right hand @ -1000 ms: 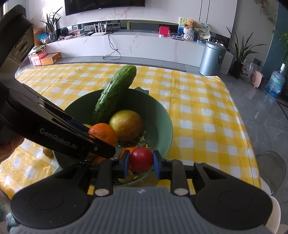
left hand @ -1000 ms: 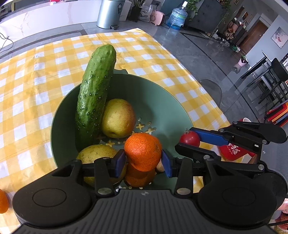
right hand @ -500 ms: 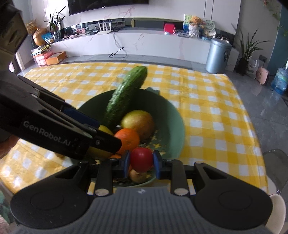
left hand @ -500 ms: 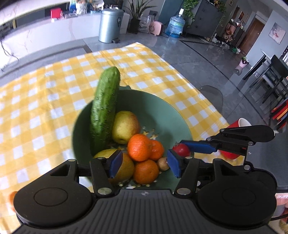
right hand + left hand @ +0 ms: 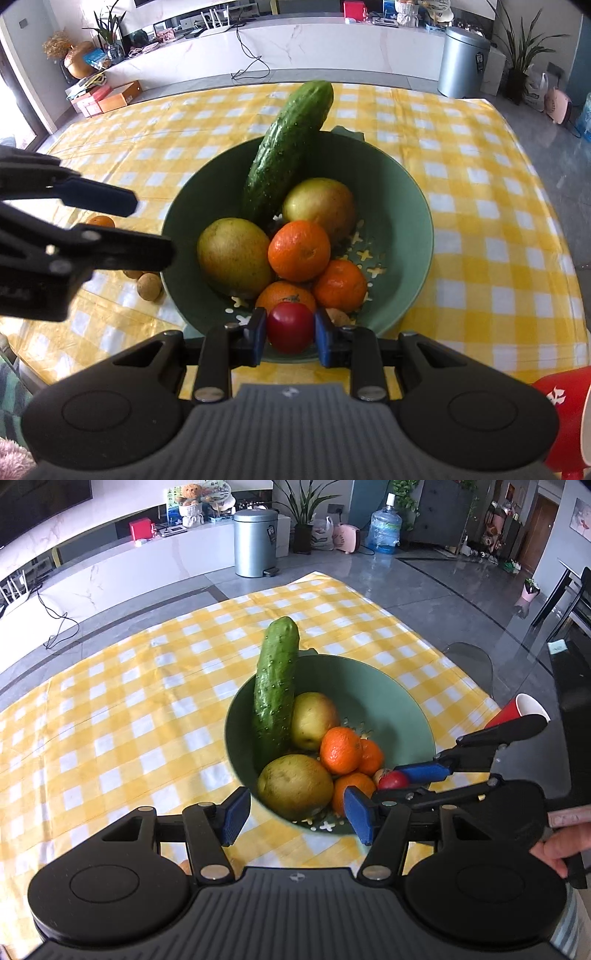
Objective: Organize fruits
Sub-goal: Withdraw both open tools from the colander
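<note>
A green bowl (image 5: 406, 701) (image 5: 406, 206) on the yellow checked cloth holds a cucumber (image 5: 277, 694) (image 5: 288, 147), two pears (image 5: 295, 786) (image 5: 234, 254) and three oranges (image 5: 340, 749) (image 5: 299, 251). My left gripper (image 5: 297, 819) stands open with nothing between its pads, raised just short of the bowl's near-left rim; in the right wrist view my left gripper (image 5: 147, 227) reaches in from the left. My right gripper (image 5: 290, 332) is shut on a small red tomato (image 5: 290, 326) (image 5: 393, 780) over the bowl's near rim, above a small brown fruit (image 5: 338, 315).
On the cloth left of the bowl lie a loose orange (image 5: 100, 221) and small brown fruits (image 5: 149, 286). A red cup (image 5: 517, 712) (image 5: 565, 406) stands near the table's right corner. A person's hand (image 5: 561, 849) grips the right tool. The floor lies beyond the table's edges.
My left gripper let go of the orange, which now rests on the pile in the bowl, then opened wide and drew back and up. The right gripper still holds the tomato at the bowl.
</note>
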